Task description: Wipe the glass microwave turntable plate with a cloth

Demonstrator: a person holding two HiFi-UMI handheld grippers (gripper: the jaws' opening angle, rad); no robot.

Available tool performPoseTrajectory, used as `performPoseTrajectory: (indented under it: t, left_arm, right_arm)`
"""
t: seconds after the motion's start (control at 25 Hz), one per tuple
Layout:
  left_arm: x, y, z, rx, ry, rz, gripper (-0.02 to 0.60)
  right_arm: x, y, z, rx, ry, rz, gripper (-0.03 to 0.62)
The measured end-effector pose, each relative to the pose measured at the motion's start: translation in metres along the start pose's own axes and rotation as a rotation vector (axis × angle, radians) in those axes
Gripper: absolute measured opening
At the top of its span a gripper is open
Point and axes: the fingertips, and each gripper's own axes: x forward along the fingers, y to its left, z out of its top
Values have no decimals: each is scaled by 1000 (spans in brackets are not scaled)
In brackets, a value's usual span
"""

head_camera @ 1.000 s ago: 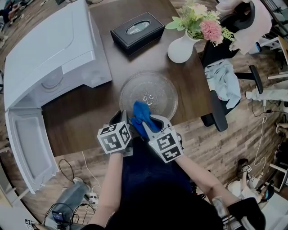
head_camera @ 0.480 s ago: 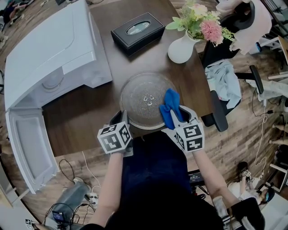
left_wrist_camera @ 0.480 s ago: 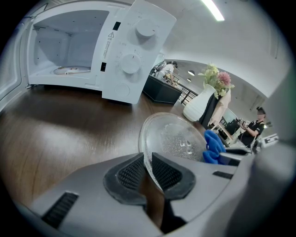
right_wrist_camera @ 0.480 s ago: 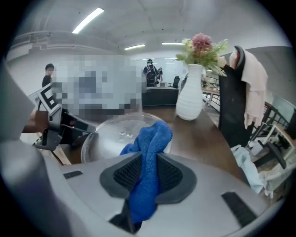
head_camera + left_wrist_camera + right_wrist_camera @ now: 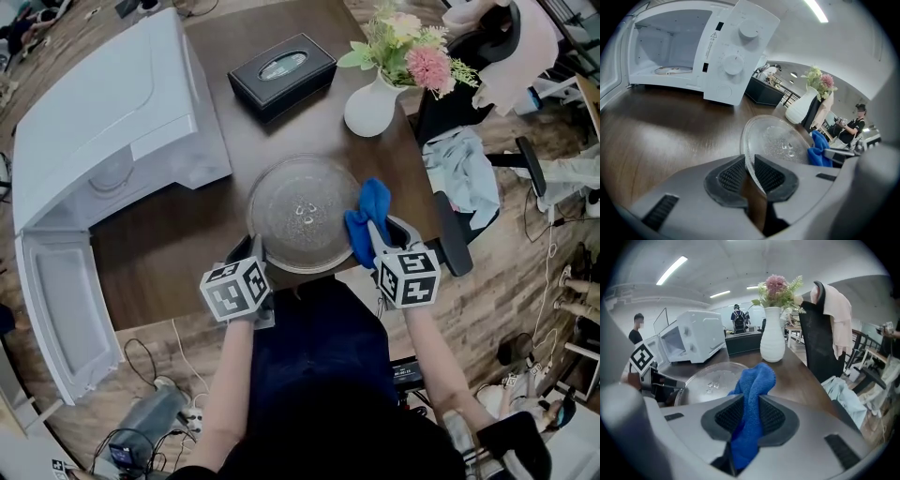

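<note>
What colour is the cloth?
The cloth is blue, clearest in the right gripper view.

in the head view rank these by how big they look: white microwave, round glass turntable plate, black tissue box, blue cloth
1. white microwave
2. round glass turntable plate
3. black tissue box
4. blue cloth

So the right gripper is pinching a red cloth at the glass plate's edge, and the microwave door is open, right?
Not quite: the cloth is blue, not red, as the right gripper view shows. The right gripper does pinch it at the edge of the glass plate, and the microwave door is open.
</note>
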Motion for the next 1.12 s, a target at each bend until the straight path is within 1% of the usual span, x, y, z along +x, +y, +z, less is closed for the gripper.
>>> performPoseTrajectory:
  t: [0.12,0.24,0.36,0.48,0.6,0.68,0.8,0.96,1.04,1.08,1.12]
  left_arm:
    - [-2,-2,1,4,-2,-17,60]
    - [-2,-3,-1,28,-3,-25,63]
    - [-6,-5,2,40,-39,-53,68]
    - [-12,-8,8,29,-85,-102,112]
    - [-18,-8,13,4,-108,-144,171]
    - [-27,-9,22,8,-133,-158,179]
    - [-46,-15,42,37,-190,-182,179]
    - [-74,-38,85,140,-304,-250,179]
    - [-89,-54,107,194,-364,-289,176]
    - [-96,-63,117,228,-394,-308,159]
    - [-104,-72,127,266,-425,-326,119]
  right_arm:
    - [-3,-4,3,84,-17,13,81]
    - [-8,-8,9,155,-38,36,81]
    - [-13,-10,23,325,-97,109,83]
    - [-23,-14,49,488,-206,177,84]
    - [-35,-16,76,563,-310,216,89]
    - [-43,-13,93,566,-356,237,91]
    - [-53,-9,116,512,-399,243,94]
    - [-68,-5,146,385,-466,202,94]
    - [-76,-2,157,358,-487,189,94]
    - [-80,0,162,348,-495,184,94]
    - [-83,2,167,332,-503,178,94]
